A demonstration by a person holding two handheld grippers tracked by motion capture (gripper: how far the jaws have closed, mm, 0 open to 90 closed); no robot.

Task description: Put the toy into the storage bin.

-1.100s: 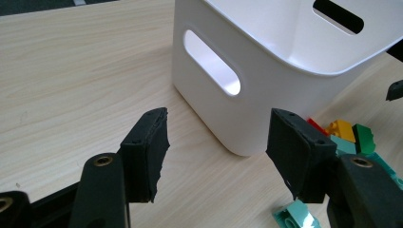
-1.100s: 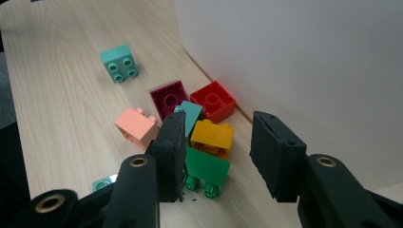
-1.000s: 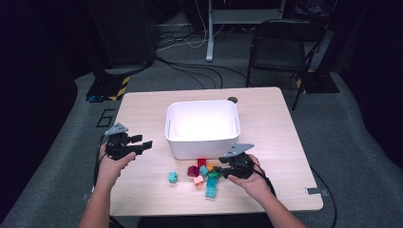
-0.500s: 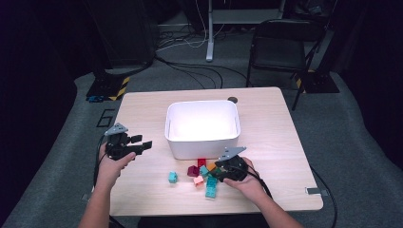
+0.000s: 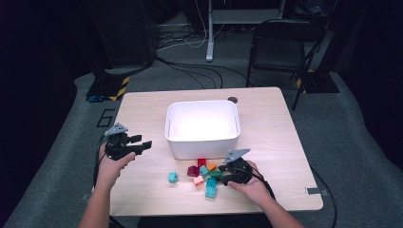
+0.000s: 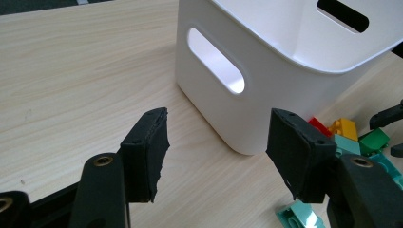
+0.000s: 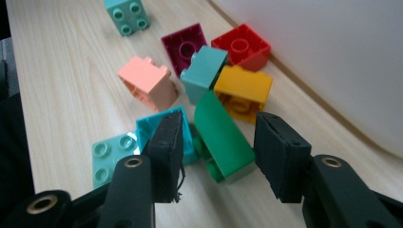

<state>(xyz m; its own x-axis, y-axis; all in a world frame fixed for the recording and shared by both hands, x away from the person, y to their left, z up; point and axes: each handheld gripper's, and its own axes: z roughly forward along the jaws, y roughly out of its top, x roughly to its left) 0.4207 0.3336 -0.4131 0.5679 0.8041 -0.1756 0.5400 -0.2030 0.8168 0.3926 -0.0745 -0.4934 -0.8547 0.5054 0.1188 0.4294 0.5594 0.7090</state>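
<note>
A pile of toy bricks lies in front of a white bin (image 5: 168, 128). My right gripper (image 5: 220, 173) reaches into the pile from the right. In the right gripper view its jaws (image 7: 218, 142) stand on either side of a green curved brick (image 7: 223, 137), with a small gap at the left pad, so it is open. Around it lie a yellow brick (image 7: 244, 88), a red one (image 7: 241, 47), a teal one (image 7: 204, 71) and a pink one (image 7: 147, 80). My left gripper (image 5: 145, 143) hovers open and empty left of the bin (image 6: 266, 95).
A lone teal brick (image 5: 173, 177) sits left of the pile. A mint plate brick (image 7: 107, 156) lies by the right gripper's left pad. A black chair (image 5: 280, 42) and cables are on the floor beyond the table (image 5: 266, 104).
My right gripper has edged a little left and nearer into the brick pile. The left gripper has stayed where it was.
</note>
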